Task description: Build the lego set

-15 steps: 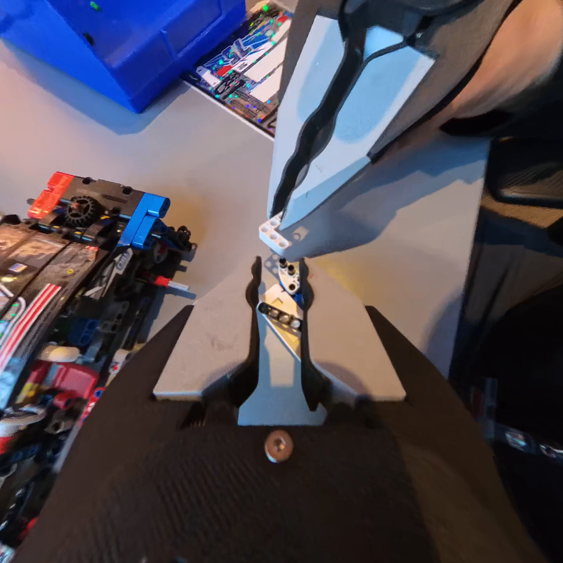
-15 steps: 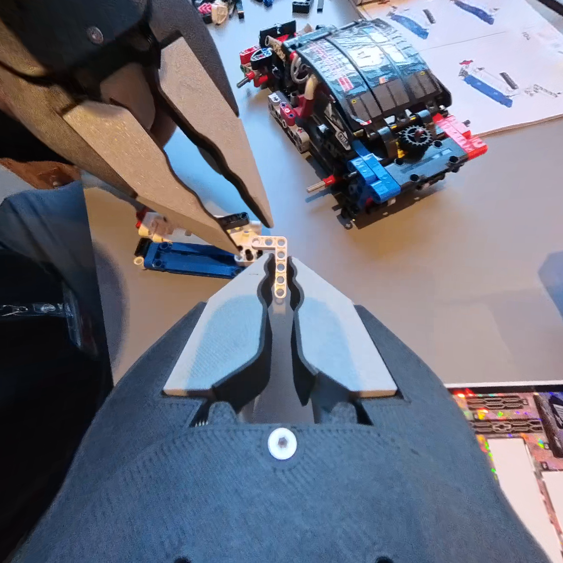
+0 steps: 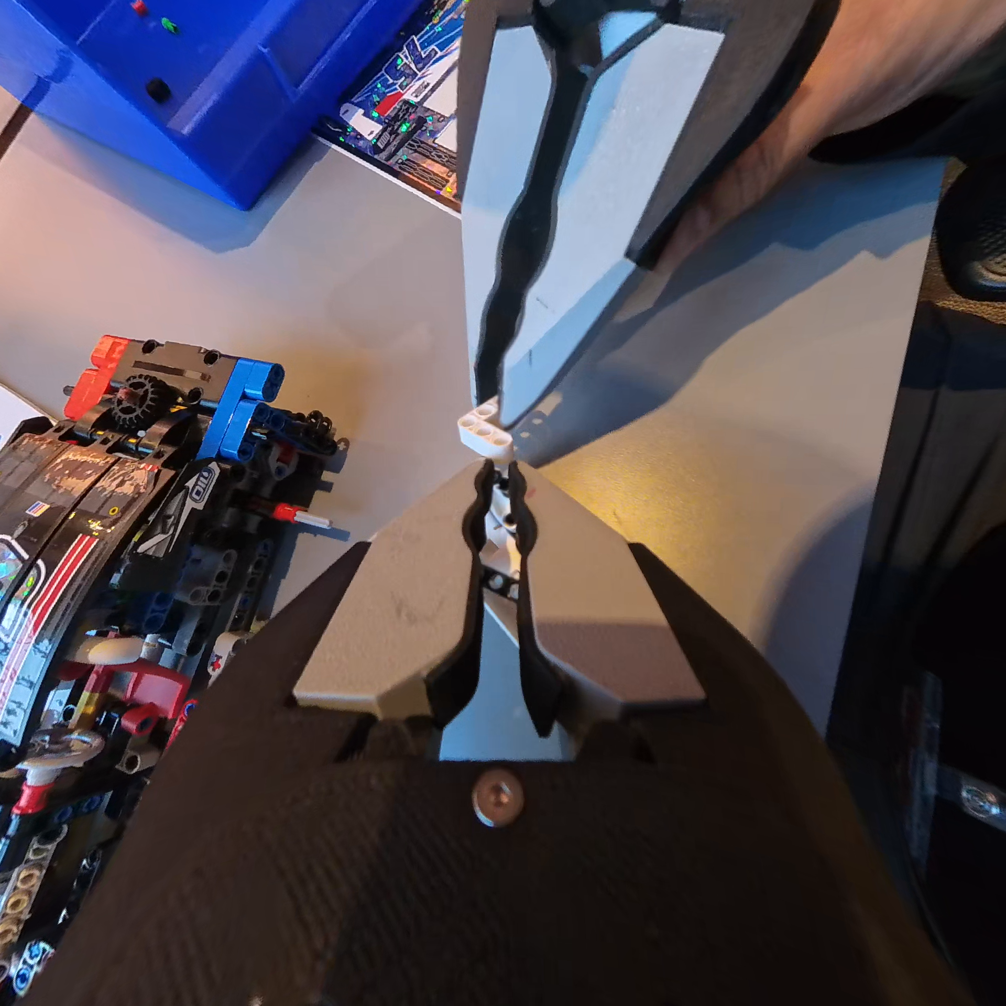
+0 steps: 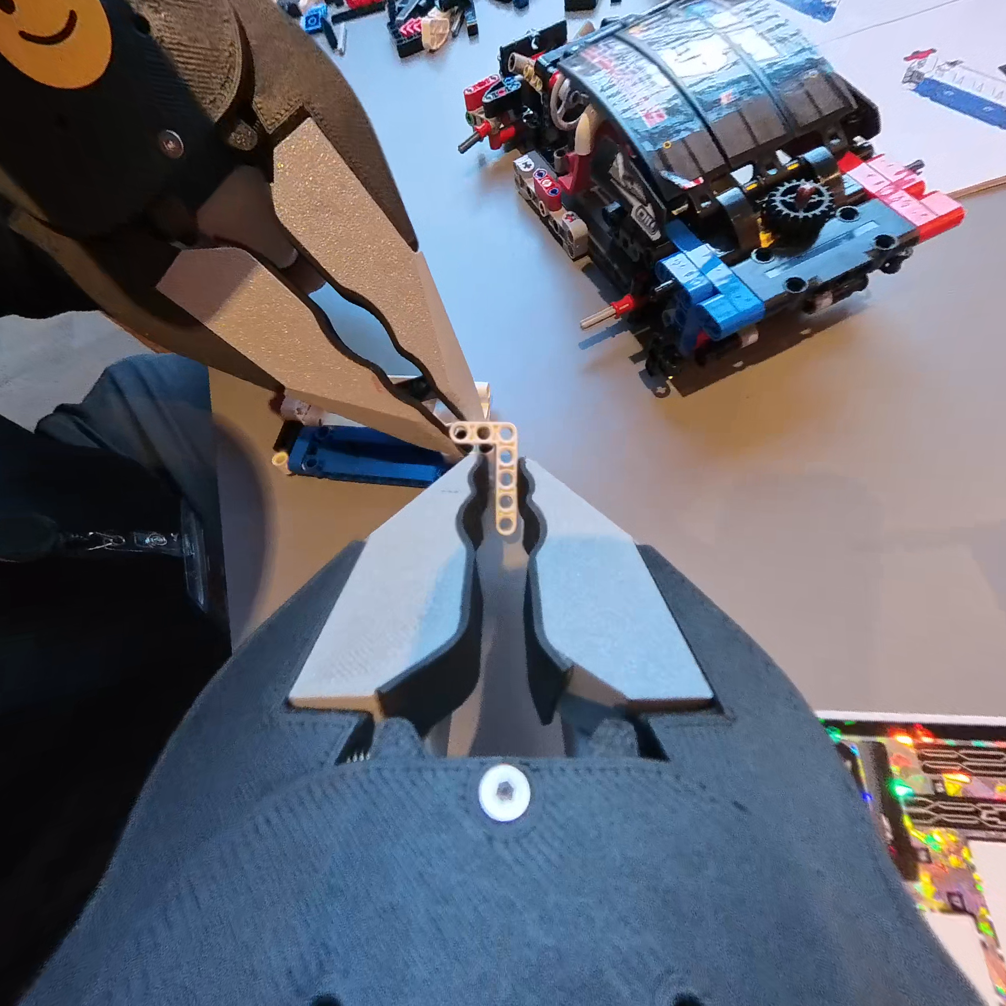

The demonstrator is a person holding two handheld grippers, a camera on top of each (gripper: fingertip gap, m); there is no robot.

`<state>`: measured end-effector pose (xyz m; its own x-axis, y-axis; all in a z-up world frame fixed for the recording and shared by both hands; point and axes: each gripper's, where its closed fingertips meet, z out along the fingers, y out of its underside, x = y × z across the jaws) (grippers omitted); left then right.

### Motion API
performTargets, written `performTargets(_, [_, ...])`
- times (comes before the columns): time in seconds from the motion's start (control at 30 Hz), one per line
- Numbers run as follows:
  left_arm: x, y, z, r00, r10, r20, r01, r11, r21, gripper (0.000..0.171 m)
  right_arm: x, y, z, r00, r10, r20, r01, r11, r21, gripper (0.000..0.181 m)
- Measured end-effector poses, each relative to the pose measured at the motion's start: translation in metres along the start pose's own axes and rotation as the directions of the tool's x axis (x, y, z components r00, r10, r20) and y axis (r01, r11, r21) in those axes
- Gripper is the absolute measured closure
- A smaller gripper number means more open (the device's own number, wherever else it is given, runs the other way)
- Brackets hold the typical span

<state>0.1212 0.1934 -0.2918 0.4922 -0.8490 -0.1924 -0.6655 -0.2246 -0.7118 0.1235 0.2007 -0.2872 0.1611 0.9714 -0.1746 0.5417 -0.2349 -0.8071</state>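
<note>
Two grippers meet tip to tip to join a beam to a small sub-assembly.

Nearest, the right gripper has its fingers closed on a white L-shaped beam, short arm outward, presumably to line its holes up. The left gripper pinches a small white-and-blue sub-assembly, bracing it above the bench. Farther off, the part-built lego car sits on the bench, left free.

Left of my left jaws, the car carries printed stickers, probably too blurred to read. Up-left of my right jaws, a yellow smiley sticker marks the left gripper.
</note>
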Motion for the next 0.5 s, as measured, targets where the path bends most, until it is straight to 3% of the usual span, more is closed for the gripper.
performTargets(0.1, [0.000,0.000,0.001,1.000,-0.003,0.006,0.003,1.000,0.001,0.171,-0.005,0.004,0.005,0.999,0.010,0.031,-0.009,1.000,-0.009,0.166])
performTargets(0.37, [0.000,0.000,0.002,1.000,0.019,0.012,-0.019,1.000,-0.001,0.171,-0.007,0.001,0.003,0.993,0.081,0.088,-0.084,0.996,0.027,0.176])
performTargets(0.5, [-0.004,0.003,-0.002,0.999,0.023,0.025,-0.023,0.999,-0.022,0.171,0.008,0.012,-0.001,0.999,0.017,-0.030,-0.019,0.999,-0.044,0.176])
